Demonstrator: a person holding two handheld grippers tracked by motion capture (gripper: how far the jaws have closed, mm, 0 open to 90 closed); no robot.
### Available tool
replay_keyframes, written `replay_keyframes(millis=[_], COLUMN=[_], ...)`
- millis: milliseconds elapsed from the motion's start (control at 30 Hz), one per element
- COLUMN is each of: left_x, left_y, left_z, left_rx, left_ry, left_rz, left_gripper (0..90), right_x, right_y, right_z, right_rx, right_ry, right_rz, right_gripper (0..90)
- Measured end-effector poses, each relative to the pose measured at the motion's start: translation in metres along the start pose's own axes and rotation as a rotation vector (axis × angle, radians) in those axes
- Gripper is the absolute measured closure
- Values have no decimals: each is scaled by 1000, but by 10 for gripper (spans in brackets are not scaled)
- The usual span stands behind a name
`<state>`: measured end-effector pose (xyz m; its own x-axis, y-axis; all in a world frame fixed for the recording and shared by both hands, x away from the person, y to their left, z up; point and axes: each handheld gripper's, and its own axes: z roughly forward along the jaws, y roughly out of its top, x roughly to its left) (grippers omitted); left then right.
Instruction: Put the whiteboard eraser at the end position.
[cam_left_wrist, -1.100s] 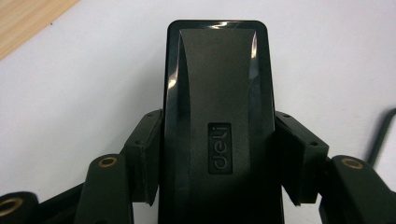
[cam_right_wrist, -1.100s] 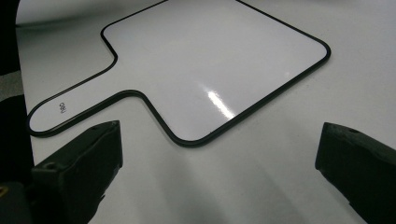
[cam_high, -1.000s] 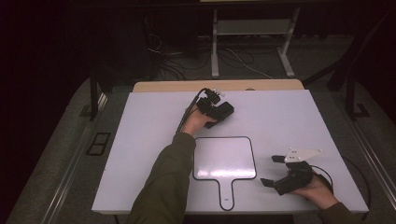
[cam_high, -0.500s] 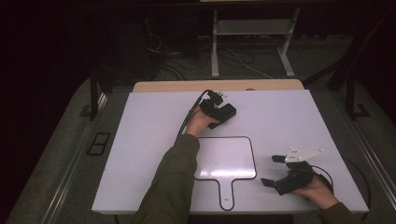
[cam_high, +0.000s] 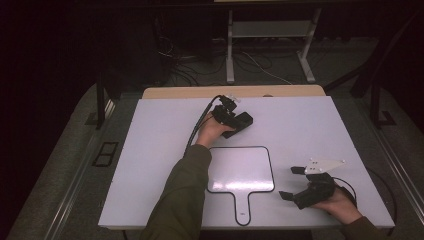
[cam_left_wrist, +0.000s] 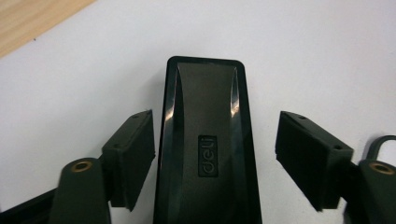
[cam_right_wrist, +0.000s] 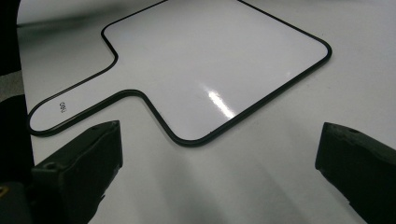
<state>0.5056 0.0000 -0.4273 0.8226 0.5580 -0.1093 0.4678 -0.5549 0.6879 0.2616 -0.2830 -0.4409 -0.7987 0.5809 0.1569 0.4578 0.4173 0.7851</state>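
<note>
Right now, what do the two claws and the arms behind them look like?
Both claws are black with two blocky, flat-padded jaws. The left claw trails a black cable along the olive-green sleeve. The right claw carries a pale grey three-cornered plate on top and a thin black cable looping behind the hand. A brass-coloured ring marks each left jaw pivot.

The eraser's (cam_left_wrist: 205, 149) near end is cut off by the left gripper view's bottom edge; the board's (cam_right_wrist: 210, 70) far corner runs off the right gripper view's top.

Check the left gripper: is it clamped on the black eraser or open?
Open. The left gripper has just been opening; the black eraser lies flat on the white table between its pads, with gaps on both sides.
</note>
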Motion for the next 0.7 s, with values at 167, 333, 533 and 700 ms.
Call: replay_keyframes(millis=[167,333,533,700], left_x=[-1,-3,-5,-7], left_y=[-1,-3,-9,-10], left_z=[-10,-21,-27,-29], left_rx=[-18,-54,-85,-93], left_ry=[-2,-2,-5,-15], left_rz=[0,-6,-13,7], left_gripper=[229,220,215,207], right_x=[-1,-1,-5,-7], right_y=[-1,-1,-2,-2], right_z=[1,2,4,3], right_rx=[-1,-1,-14,-24], right_ry=[-5,-13,-59,-67], right_rz=[-3,1,36,44], right_gripper=[0,0,0,0])
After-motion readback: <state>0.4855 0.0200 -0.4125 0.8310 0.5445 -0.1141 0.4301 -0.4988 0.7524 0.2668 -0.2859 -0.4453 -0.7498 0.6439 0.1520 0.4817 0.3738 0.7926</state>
